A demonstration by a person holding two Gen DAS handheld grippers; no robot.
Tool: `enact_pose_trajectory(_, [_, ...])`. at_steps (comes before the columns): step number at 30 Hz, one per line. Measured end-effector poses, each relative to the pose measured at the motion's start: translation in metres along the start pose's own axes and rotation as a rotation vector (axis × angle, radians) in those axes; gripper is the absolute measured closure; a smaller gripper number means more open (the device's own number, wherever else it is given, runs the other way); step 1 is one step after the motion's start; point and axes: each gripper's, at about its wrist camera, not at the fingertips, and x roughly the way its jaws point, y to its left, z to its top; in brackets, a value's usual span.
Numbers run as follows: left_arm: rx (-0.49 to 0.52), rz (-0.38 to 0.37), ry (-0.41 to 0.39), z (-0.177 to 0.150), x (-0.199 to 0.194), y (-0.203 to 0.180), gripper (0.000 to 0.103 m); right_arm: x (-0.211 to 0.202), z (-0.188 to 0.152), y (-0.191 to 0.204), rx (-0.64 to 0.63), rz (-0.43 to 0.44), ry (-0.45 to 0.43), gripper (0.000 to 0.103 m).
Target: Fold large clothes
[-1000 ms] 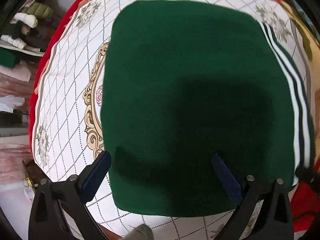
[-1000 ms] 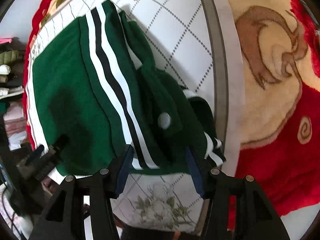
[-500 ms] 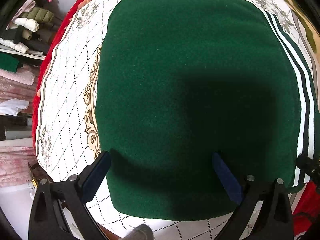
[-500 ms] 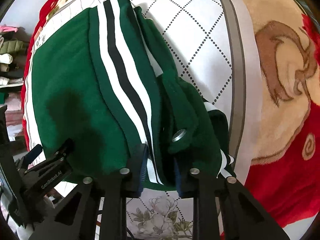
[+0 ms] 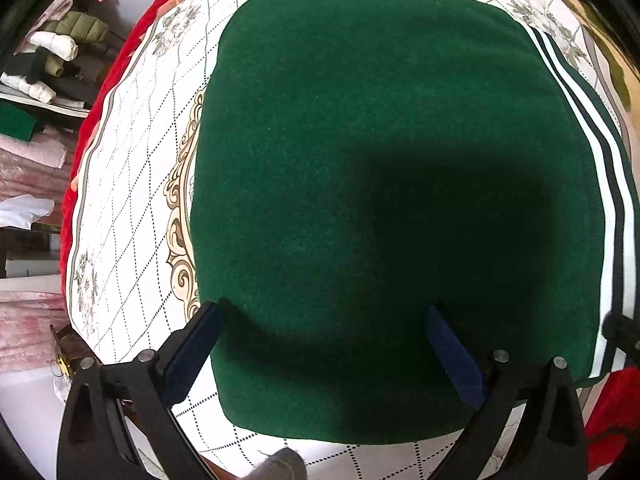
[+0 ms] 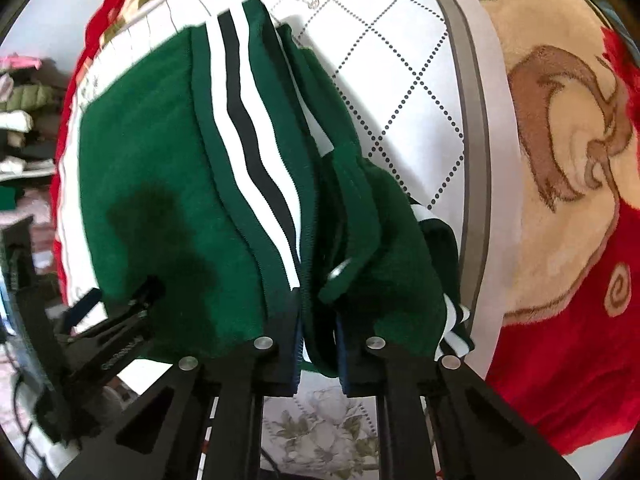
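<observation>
We see a green jacket (image 5: 360, 184) lying flat on a white cloth (image 5: 132, 184) with a grid of dotted lines. Its white and black stripes (image 6: 256, 168) run along the edge by our right gripper (image 6: 318, 344). That gripper has just been closing, and now its jaws pinch the jacket's striped edge between them. A bunched part with a silver snap (image 6: 338, 270) sits just past the right gripper. Our left gripper (image 5: 324, 344) hangs over the near side of the jacket with its jaws wide apart, holding nothing. Past the cloth, to the right, lies a red and cream blanket (image 6: 560, 200). Off to the left we see piles of clothes (image 5: 44, 64).
</observation>
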Motion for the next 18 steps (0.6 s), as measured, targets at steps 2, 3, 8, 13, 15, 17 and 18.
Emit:
enact_pose_trajectory(2, [-0.003,-0.006,-0.005,-0.001,-0.003,0.004,0.000,-0.011,-0.005,-0.003,0.012,0.046,-0.006,0.092])
enact_pose_trajectory(3, [-0.008,-0.013,-0.013,-0.003,-0.006,0.006,0.000,-0.018,-0.008,-0.005,0.027,0.079,-0.006,0.092])
enact_pose_trajectory(8, [-0.017,-0.031,-0.026,-0.008,-0.010,0.015,0.000,-0.042,-0.021,-0.010,0.078,0.196,0.023,0.092])
enact_pose_trajectory(13, [-0.008,-0.018,-0.029,-0.010,0.005,0.013,0.000,-0.025,-0.031,-0.019,0.107,0.151,0.079,0.093])
enact_pose_trajectory(15, [0.009,-0.009,-0.020,-0.011,0.014,0.008,0.000,0.009,-0.038,-0.035,0.135,0.029,0.118,0.094])
enact_pose_trajectory(17, [0.041,0.004,-0.027,-0.011,0.015,0.000,0.000,0.038,-0.042,-0.055,0.198,-0.008,0.159,0.094])
enact_pose_trajectory(18, [0.052,0.007,-0.031,-0.011,0.013,-0.001,0.000,0.045,-0.041,-0.060,0.216,0.002,0.177,0.094])
